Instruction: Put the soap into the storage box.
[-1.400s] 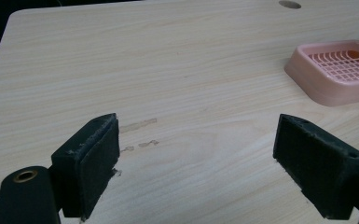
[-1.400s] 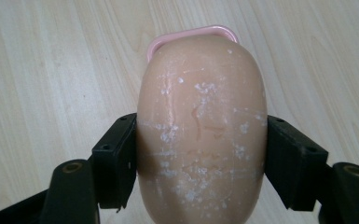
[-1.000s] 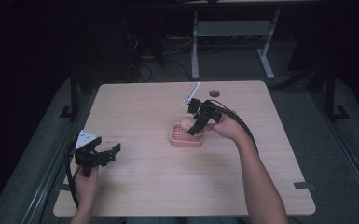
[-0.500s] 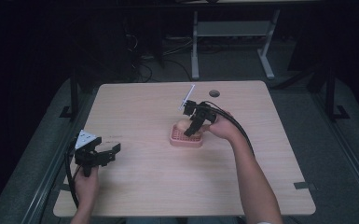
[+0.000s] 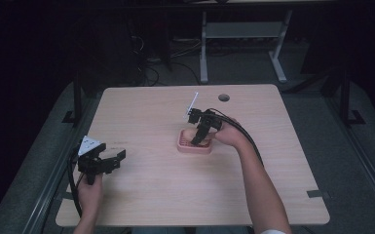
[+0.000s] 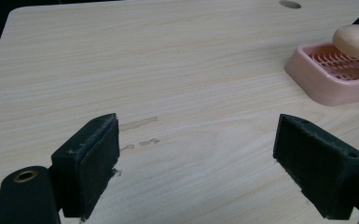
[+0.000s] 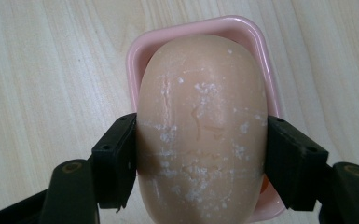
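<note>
Our right tongs [image 7: 200,154] pinch the soap bar [image 7: 200,126] across its slippery flanks over the pink dish [image 7: 256,37]; left tongs [image 6: 210,158] spread

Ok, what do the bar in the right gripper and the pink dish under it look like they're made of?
The bar looks like soap: matte peach, with white powdery scuffs. The dish looks like moulded plastic: smooth, slightly glossy pink, with a slatted grid inside.

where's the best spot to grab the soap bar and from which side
Across its narrow width, on the two long flat flanks near the middle, coming from above. The soap bar is an elongated oval, so its short axis fits between the jaws, and the pink soap dish walls it in from the sides. The right gripper is clamped on it that way.
</note>
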`<state>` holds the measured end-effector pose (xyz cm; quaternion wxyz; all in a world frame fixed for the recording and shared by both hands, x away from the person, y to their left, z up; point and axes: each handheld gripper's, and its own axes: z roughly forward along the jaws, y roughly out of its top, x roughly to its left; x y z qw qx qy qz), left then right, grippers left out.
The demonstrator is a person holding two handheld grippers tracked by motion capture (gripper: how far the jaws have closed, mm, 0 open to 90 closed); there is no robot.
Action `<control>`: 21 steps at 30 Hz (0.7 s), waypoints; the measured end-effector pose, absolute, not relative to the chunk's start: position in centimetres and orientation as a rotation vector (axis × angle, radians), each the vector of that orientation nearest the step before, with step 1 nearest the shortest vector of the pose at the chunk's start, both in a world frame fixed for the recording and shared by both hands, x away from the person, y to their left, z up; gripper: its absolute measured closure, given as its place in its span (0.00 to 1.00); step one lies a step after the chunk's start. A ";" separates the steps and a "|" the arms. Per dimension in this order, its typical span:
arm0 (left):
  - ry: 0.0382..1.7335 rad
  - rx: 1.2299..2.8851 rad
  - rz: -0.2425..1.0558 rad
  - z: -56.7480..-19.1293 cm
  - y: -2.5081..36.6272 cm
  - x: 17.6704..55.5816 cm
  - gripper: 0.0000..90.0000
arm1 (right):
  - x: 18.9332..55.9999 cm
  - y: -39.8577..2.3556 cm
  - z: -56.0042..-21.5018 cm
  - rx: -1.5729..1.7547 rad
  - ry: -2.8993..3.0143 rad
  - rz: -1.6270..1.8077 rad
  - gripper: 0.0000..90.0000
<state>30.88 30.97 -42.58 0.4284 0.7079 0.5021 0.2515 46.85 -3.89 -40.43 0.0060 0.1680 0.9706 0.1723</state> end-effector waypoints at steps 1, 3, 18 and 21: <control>1.255 1.766 0.627 -42.6 31.0 30.9 0.16 | 46.9 -3.9 -40.5 0.527 3.040 0.543 0.35; 1.255 1.767 0.626 -42.6 31.0 30.9 0.16 | 46.9 -3.9 -40.5 0.527 3.042 0.541 0.35; 1.257 1.761 0.624 -42.6 31.2 30.9 0.16 | 47.1 -3.5 -41.0 0.533 3.048 0.529 0.35; 1.255 1.762 0.624 -42.5 31.2 30.9 0.16 | 47.1 -3.4 -41.1 0.532 3.048 0.524 0.35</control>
